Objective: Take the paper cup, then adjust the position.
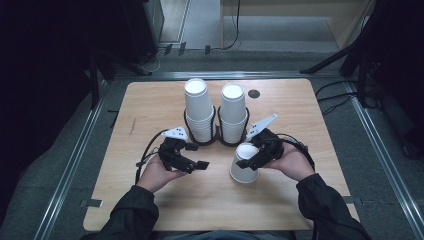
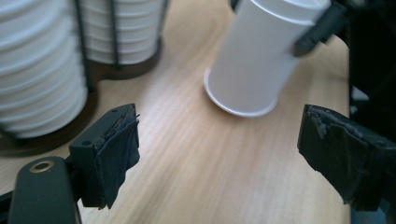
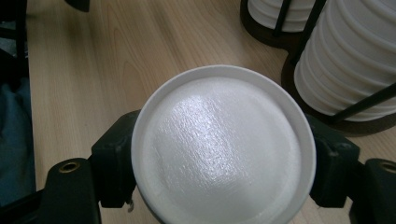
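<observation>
Right gripper [image 1: 256,159]: clamped on inverted white paper cup [image 1: 244,164], base up, at 4 o'clock from twin wire-racked cup stacks [image 1: 216,116]. Left gripper [image 1: 194,156]: jaws wide, empty. Step: setting cup down. Next: lower mouth flat onto wooden table [image 1: 150,107], release.

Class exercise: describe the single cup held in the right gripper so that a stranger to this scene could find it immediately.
On the wooden table, find the black wire holder with two tall stacks of white paper cups. Just in front of the right-hand stack, the right gripper clamps one white paper cup. Unlike its stacked neighbours, it stands alone, upside down and tilted.
</observation>
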The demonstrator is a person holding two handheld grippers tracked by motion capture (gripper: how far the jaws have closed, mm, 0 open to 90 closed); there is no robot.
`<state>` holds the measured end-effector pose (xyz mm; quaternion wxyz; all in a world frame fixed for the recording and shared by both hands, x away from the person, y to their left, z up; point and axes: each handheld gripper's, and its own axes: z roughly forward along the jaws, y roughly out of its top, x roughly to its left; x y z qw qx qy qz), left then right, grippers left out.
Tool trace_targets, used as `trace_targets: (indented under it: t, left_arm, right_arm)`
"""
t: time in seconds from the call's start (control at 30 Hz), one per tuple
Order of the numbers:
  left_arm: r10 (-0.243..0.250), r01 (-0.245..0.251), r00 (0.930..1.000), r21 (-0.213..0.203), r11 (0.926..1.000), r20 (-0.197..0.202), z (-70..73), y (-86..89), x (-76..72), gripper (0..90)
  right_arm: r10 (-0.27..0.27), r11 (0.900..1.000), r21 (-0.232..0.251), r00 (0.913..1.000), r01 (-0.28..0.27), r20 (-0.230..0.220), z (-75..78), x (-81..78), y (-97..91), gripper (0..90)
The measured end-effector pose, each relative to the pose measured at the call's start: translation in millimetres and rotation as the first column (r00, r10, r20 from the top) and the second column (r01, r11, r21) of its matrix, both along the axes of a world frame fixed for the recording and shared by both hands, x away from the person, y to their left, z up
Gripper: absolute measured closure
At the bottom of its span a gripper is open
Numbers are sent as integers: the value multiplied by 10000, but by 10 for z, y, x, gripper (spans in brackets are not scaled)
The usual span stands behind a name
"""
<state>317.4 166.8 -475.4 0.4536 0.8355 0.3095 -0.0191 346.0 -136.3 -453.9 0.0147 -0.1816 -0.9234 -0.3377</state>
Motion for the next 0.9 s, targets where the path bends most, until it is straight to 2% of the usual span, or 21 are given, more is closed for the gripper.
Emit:
trace_targets:
  t: [0.03,0.07,0.1,0.17,0.23,0.3,0.37,0.43,0.5,0.53,0.57,0.6,0.7,0.8,0.9]
  left_arm:
    - [0,0,10000,0,10000,0,0,0,0,128]
    - [258,-263,9995,-300,9992,-186,-37,43,5,127]
    - [219,-233,9994,-482,9986,-275,-57,61,1,127]
    - [249,-260,9994,-466,9986,-240,-70,66,-13,127]
    - [126,-129,9997,-144,9998,-218,-88,23,-37,128]
    - [-104,103,9999,173,9998,30,-82,-26,-57,128]
    - [-183,182,9998,203,9996,46,-84,-48,-62,129]
    - [-503,503,9983,-15,9987,-300,-107,-103,-54,133]
    - [-563,560,9979,-93,9984,-325,-112,-127,-55,135]
    - [-652,652,9978,-14,9979,-130,-114,-167,-62,135]
    - [-652,652,9978,-14,9979,-130,-114,-167,-62,134]
    - [-683,682,9976,145,9976,80,-115,-199,-59,134]
    - [-742,741,9972,275,9969,51,-129,-220,-44,130]
    - [-844,846,9964,634,9944,-48,-131,-260,-5,126]
    - [-810,814,9967,683,9943,-82,-131,-288,4,101]
  right_arm:
    - [0,10000,0,10000,0,0,0,0,0,248]
    - [-28,10000,69,10000,28,-4,-7,5,19,248]
    - [4,9999,150,10000,-4,-26,-9,11,28,248]
    - [-12,9998,204,10000,11,8,-4,8,38,248]
    - [92,9992,383,9999,-94,44,14,12,65,247]
    - [125,9991,407,9998,-131,156,15,13,76,247]
    - [133,9990,415,9998,-138,112,8,21,81,246]
    - [115,9988,480,9999,-118,64,10,25,78,247]
    - [101,9987,504,9999,-106,99,14,28,77,247]
    - [128,9972,733,9999,-127,-13,26,40,74,247]
    - [130,9966,817,9999,-123,-83,27,48,73,248]
    - [140,9960,884,9998,-125,-162,23,57,75,248]
    - [151,9960,878,9997,-135,-182,15,61,86,248]
    - [234,9933,1136,9996,-219,-124,25,53,102,248]
    - [350,9910,1295,9994,-339,-60,34,45,112,249]
